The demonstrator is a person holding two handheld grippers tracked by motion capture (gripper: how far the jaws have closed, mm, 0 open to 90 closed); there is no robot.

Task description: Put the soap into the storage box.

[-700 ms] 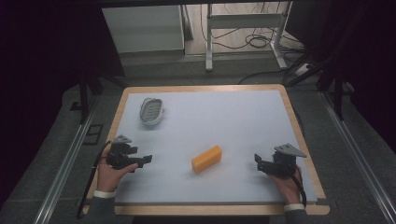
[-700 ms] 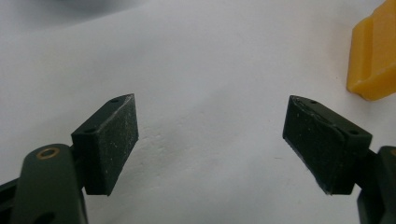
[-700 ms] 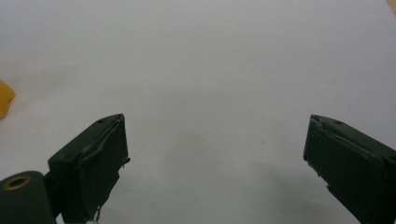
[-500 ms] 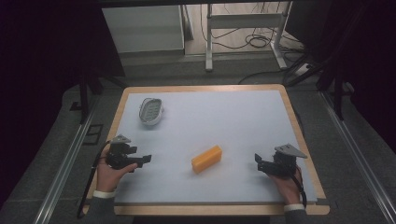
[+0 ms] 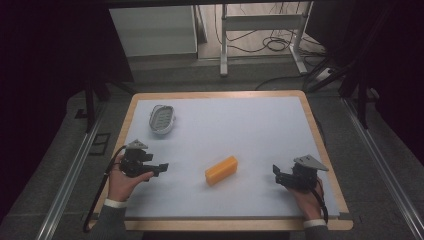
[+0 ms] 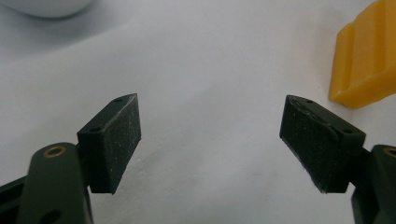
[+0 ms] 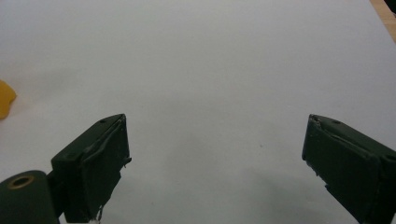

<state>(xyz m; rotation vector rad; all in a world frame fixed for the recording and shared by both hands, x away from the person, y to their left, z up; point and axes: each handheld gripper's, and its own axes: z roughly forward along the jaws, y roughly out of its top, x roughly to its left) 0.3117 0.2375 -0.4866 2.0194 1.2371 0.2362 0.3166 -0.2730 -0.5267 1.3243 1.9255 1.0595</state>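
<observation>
An orange-yellow block [image 5: 221, 170] lies near the middle front of the pale mat [image 5: 240, 130]; its ridged end [image 6: 366, 60] is at the right edge of the left gripper view. My left gripper [image 5: 162, 168] hovers to the block's left, pointing right, jaws wide open with bare mat between them [image 6: 210, 135]. My right gripper [image 5: 276, 173] sits to the block's right, pointing left, also open and empty [image 7: 215, 154]. A sliver of the block [image 7: 5, 103] is at the left edge of the right gripper view.
A small grey oval dish [image 5: 162, 119] rests at the mat's far left; its rim [image 6: 46, 5] is at the top of the left gripper view. The wooden table border [image 5: 320, 145] frames the mat. Table legs and cables [image 5: 272, 42] lie beyond the far edge.
My left gripper has shifted slightly toward the far side and right. The right gripper and the block have stayed in place.
</observation>
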